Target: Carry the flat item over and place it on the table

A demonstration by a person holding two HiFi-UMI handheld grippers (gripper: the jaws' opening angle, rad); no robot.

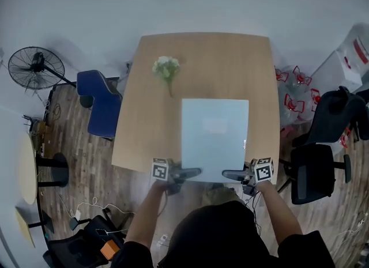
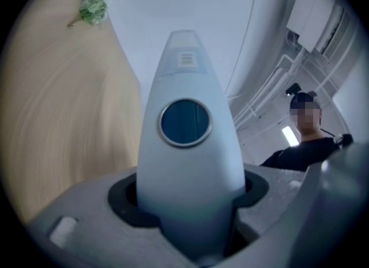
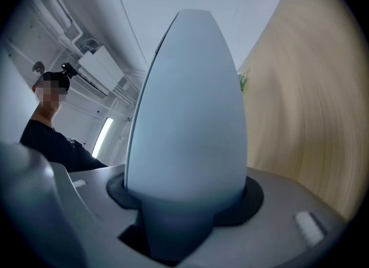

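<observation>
A flat, pale blue glossy panel lies over the near right part of the wooden table. I cannot tell whether it rests on the wood. My left gripper is shut on its near left corner and my right gripper on its near right corner. In the left gripper view a pale finger lies over the panel, whose surface mirrors the ceiling and a person. The right gripper view shows the same, with a finger on the panel and wood to the right.
A small bunch of white flowers lies on the table beyond the panel. A blue chair stands at the table's left and black office chairs at its right. A floor fan stands at the far left, with cables on the floor nearby.
</observation>
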